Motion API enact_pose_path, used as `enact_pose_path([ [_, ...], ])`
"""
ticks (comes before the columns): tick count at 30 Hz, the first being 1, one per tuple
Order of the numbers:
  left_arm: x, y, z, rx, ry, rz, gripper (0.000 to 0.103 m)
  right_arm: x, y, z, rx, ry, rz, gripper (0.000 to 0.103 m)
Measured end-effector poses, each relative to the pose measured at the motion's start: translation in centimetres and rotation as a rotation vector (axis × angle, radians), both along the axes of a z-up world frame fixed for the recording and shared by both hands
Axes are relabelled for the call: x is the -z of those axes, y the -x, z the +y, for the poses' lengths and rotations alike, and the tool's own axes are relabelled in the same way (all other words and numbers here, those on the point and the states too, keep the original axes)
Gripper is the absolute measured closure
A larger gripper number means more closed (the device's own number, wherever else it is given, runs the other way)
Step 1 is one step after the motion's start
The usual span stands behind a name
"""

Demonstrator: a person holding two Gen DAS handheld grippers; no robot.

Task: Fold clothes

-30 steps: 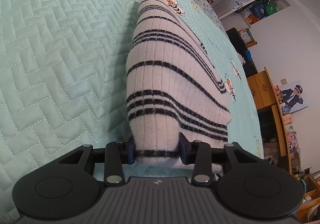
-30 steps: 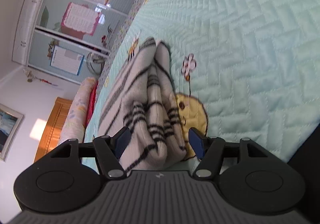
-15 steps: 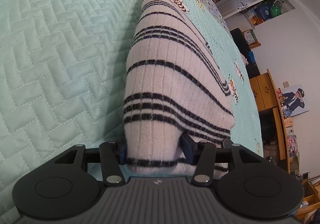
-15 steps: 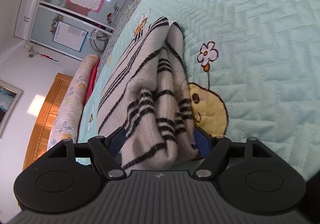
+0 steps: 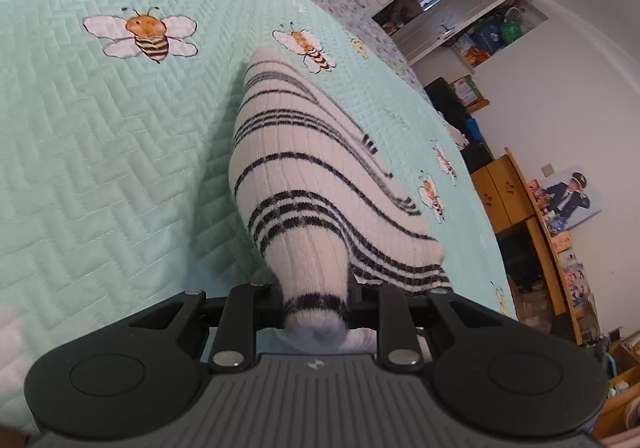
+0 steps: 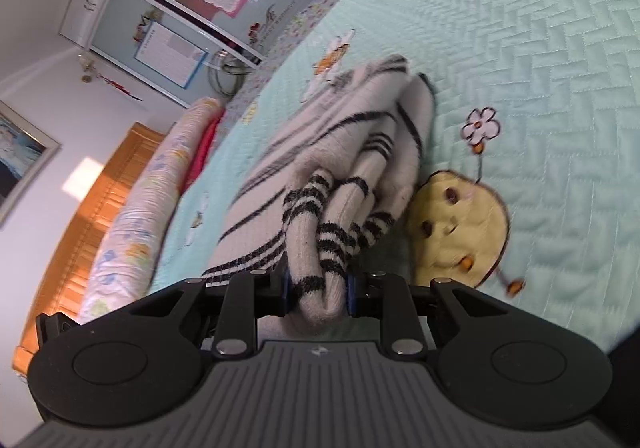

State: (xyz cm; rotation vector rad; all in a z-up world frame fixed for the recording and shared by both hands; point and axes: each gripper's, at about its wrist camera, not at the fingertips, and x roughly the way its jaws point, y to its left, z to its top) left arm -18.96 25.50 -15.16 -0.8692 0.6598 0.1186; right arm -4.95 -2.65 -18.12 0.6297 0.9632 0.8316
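Now both tongs closing, striped sweater bunched between left and right.

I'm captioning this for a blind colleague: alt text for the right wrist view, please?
The right gripper is closing on a bunched fold of a white, black-striped knit garment, which lies on a mint quilted bedspread printed with bees.

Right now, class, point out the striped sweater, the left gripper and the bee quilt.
striped sweater (image 5: 292, 176), left wrist view, on its ribbed top fold.
left gripper (image 5: 314, 306), left wrist view, between its fingertips, closing on the sweater.
bee quilt (image 5: 100, 168), left wrist view, bare quilted part.
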Motion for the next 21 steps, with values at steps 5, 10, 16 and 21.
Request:
enact_pose_path([
  [5,3.3,0.6,0.5,0.007,0.023,0.092,0.068,2.6,0.8,0.2,-0.014,0.044,0.073,0.07],
  [10,0.9,1.3,0.7,0.022,-0.087,0.066,0.063,1.7,0.9,-1.2,0.039,0.062,0.043,0.056],
  [16,-3.6,1.9,-1.3,0.06,-0.378,-0.018,0.062,-3.0,0.8,-2.2,0.101,0.105,-0.179,0.055],
  [21,-3.1,-2.0,-4.7,0.191,-0.57,-0.049,0.06,-5.1,-0.9,1.8,0.033,0.099,-0.327,0.053],
])
